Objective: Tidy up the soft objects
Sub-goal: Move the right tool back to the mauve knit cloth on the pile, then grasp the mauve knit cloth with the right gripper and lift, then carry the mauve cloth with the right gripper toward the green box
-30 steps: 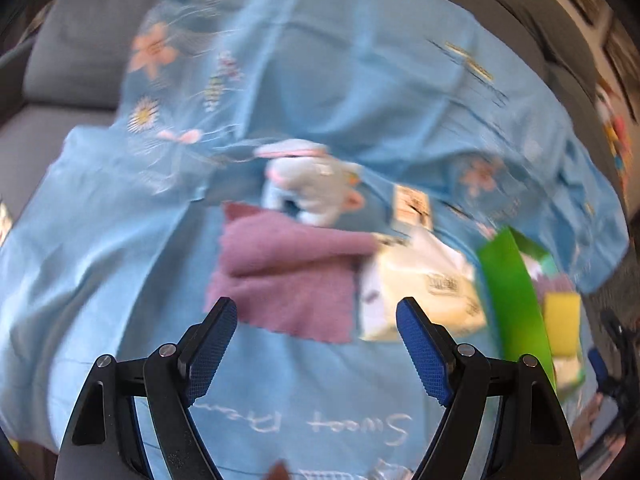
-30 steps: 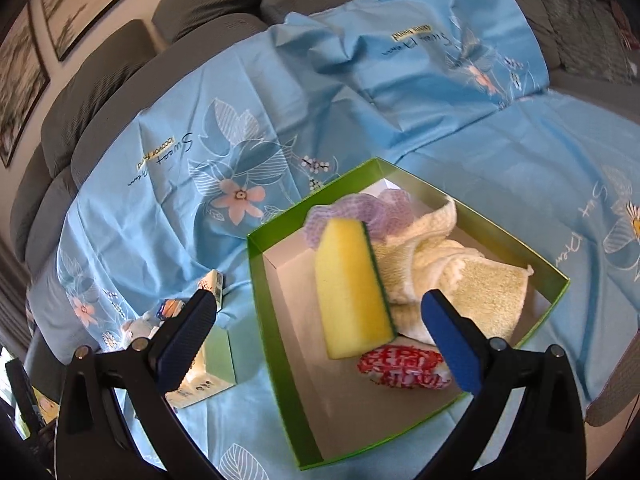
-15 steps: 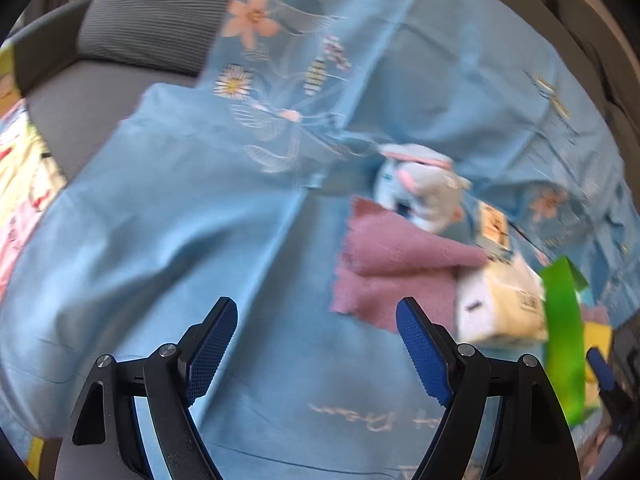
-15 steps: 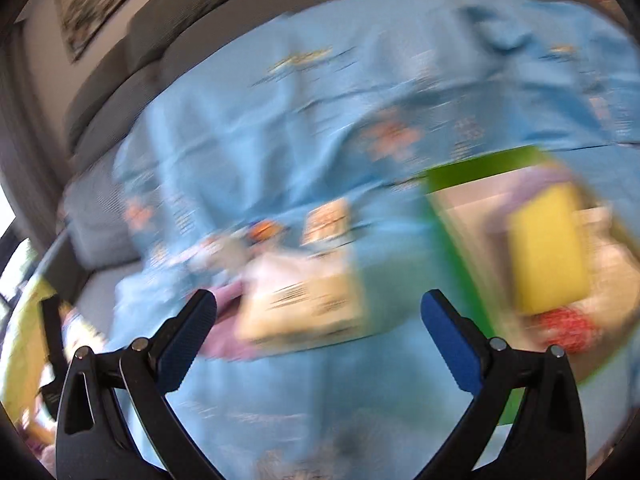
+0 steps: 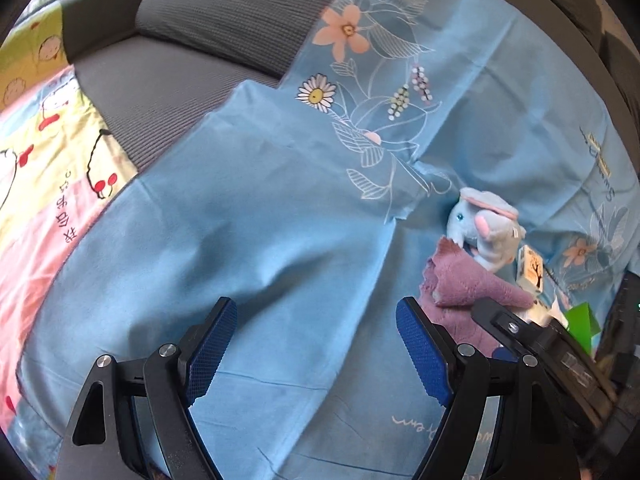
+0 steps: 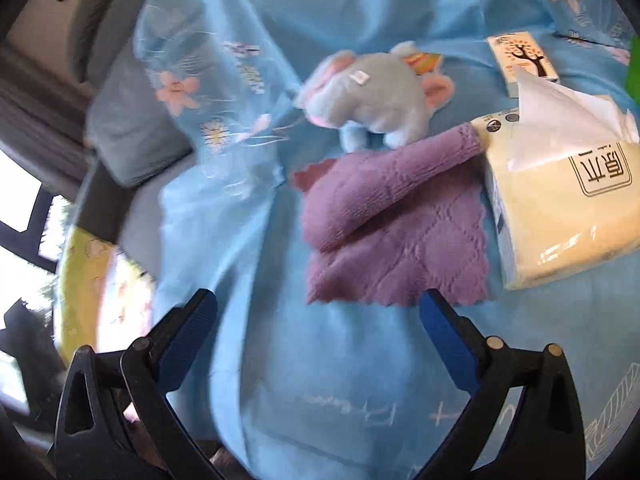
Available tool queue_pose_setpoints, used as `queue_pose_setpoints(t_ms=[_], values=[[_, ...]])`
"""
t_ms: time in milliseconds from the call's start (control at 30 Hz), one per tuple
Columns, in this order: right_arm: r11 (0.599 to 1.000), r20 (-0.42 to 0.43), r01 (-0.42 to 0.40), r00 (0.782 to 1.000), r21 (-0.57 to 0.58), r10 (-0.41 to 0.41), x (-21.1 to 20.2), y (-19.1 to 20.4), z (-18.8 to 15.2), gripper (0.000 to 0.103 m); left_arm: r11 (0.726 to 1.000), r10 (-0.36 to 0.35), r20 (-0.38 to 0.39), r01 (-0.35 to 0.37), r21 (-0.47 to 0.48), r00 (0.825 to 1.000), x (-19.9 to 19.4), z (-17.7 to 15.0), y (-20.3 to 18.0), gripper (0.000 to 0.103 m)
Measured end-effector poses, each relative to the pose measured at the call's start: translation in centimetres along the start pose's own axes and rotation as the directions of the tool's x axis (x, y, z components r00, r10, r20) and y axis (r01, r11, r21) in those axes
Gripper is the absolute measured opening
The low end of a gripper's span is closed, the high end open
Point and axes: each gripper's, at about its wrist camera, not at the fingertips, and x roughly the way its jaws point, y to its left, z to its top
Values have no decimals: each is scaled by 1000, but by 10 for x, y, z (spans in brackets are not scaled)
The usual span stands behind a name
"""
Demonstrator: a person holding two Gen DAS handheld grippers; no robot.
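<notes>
A purple cloth (image 6: pixel 394 232) lies partly folded on the blue sheet, just beyond my open right gripper (image 6: pixel 318 328). A grey-blue plush elephant (image 6: pixel 372 92) sits behind it, and a cream tissue pack (image 6: pixel 560 204) lies to its right. In the left wrist view the purple cloth (image 5: pixel 468 288) and the elephant (image 5: pixel 484 228) appear at the right, partly hidden by the other gripper's black body (image 5: pixel 548 352). My left gripper (image 5: pixel 316 348) hangs open over bare blue sheet, left of the cloth, with nothing between its fingers.
A small card box with a tree print (image 6: pixel 524 60) lies behind the tissue pack. A corner of the green box (image 5: pixel 582 320) shows at the right. Grey sofa cushions (image 5: pixel 240 16) and a cartoon-print blanket (image 5: pixel 44 152) lie to the left of the blue sheet (image 5: pixel 260 240).
The right gripper swung left from over the green box to the purple cloth and elephant. The left gripper moved left, so the cloth and elephant slid to the right edge of its view.
</notes>
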Motion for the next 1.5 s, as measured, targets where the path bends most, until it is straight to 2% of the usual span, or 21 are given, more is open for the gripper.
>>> queue_pose_setpoints(t_ms=[67, 167, 300, 333, 367, 400, 433, 467, 500, 600, 667, 800, 933, 1033, 1133, 1167, 1233, 1300, 1367, 1500], values=[[998, 30, 65, 997, 2, -65, 9, 7, 6, 100, 1000, -2, 2, 2, -26, 1000, -2, 3, 8, 82], [995, 40, 96, 994, 32, -98, 24, 11, 17, 100, 1000, 2, 1, -2, -30, 1000, -3, 5, 13, 82], [976, 25, 190, 981, 108, -194, 48, 3, 28, 97, 999, -3, -12, 2, -32, 1000, -2, 6, 17, 82], [975, 52, 199, 977, 102, -205, 48, 3, 30, 96, 1000, -4, -13, 4, -30, 1000, -2, 6, 17, 82], [973, 82, 214, 972, 91, -221, 47, 4, 31, 89, 1000, -9, -14, 8, -24, 1000, -3, 7, 17, 82], [967, 95, 243, 964, 82, -250, 48, 4, 31, 70, 1000, -11, -13, 11, -21, 1000, -4, 7, 17, 82], [960, 105, 269, 955, 77, -276, 48, 4, 33, 58, 1000, -12, -10, 12, -19, 1000, -4, 7, 17, 82], [957, 113, 280, 951, 73, -287, 48, 2, 33, 39, 1000, -12, -7, 12, -20, 1000, -5, 8, 17, 82], [963, 118, 262, 956, 70, -269, 47, 1, 34, 26, 1000, -12, -4, 12, -22, 1000, -5, 8, 17, 82], [982, 97, 186, 977, 43, -189, 41, -8, 33, 10, 1000, -20, -5, 20, -19, 1000, -5, 8, 15, 82], [987, 90, 156, 983, 34, -158, 30, -11, 27, 9, 999, -33, -15, 33, -13, 999, -4, 7, 12, 82], [999, 93, 32, 995, -13, -31, -5, -10, 7, 9, 999, -51, -21, 51, 5, 998, -3, 4, 4, 82], [994, 124, 15, 992, -112, -1, -42, -12, -20, 10, 996, -81, -43, 82, 33, 996, -2, -3, -7, 82], [986, 87, 17, 996, -165, -3, -42, -19, -37, 10, 989, -120, -83, 126, 74, 989, 2, -12, -21, 82], [967, 45, 104, 994, -233, -96, -30, -31, -50, 13, 977, -167, -135, 182, 113, 977, 5, -24, -38, 82], [967, 29, 118, 993, -228, -114, -28, -35, -53, 17, 973, -180, -151, 199, 119, 972, 7, -27, -43, 82], [972, -6, 120, 992, -201, -124, -28, -45, -55, 33, 964, -213, -195, 239, 121, 957, 11, -34, -53, 82], [980, 20, 103, 995, -168, -101, -38, -53, -55, 71, 955, -240, -230, 272, 119, 943, 15, -41, -60, 82], [988, 48, 80, 996, -133, -74, -49, -58, -51, 78, 944, -260, -276, 304, 129, 925, 19, -48, -69, 82], [995, 82, 58, 995, -83, -51, -66, -72, -42, 79, 929, -265, -342, 334, 159, 901, 26, -63, -84, 82]])
